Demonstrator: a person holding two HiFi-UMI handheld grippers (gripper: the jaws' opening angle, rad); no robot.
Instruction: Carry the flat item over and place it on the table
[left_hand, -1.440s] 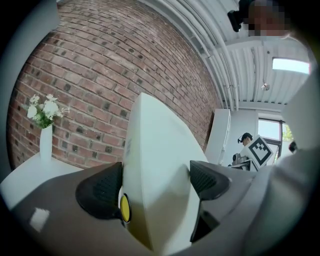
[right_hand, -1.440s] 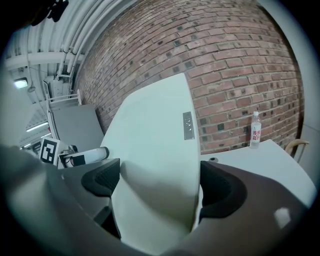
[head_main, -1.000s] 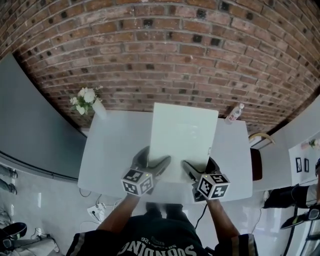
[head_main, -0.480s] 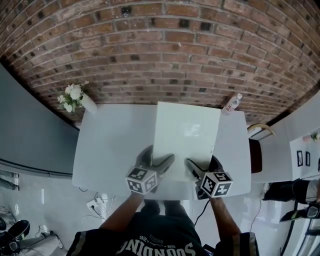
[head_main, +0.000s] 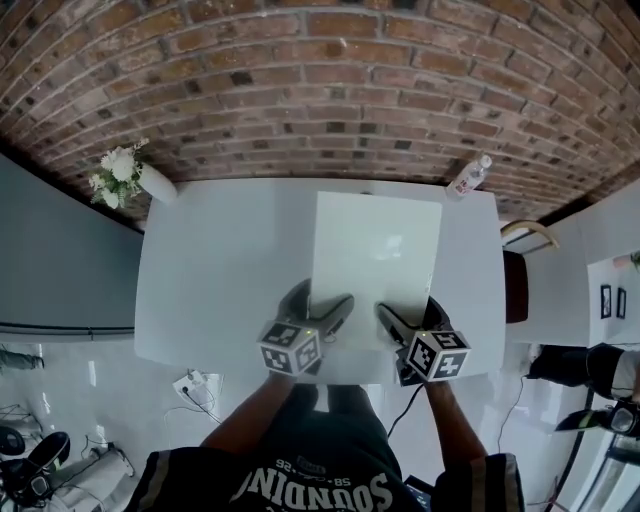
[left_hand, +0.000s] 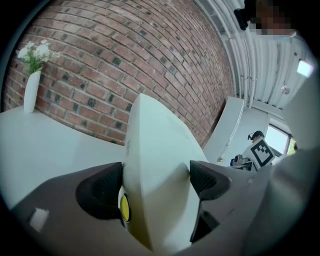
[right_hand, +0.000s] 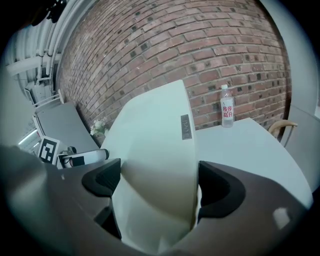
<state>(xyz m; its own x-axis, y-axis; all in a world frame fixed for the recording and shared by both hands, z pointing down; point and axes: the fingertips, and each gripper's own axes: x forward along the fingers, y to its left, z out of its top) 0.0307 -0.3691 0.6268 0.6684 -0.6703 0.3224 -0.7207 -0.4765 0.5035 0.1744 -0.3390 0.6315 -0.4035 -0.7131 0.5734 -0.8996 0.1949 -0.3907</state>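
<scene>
Pale white flat rectangular board (head_main: 375, 262) was hanging over the white rectangular table (head_main: 210, 270), right of the middle. Left gripper (head_main: 320, 310) and right gripper (head_main: 408, 322) both had their jaws clamped on its near edge, side by side.

Indoor room, probably office lounge or studio. Bare brick wall (head_main: 330, 90) behind long white table (head_main: 210, 280). Vase (head_main: 152, 182) with white flowers at one corner, water bottle (head_main: 468, 177) at other. Glossy pale floor (head_main: 70, 390), cables (head_main: 195, 385), chair (head_main: 515, 300) beside.
</scene>
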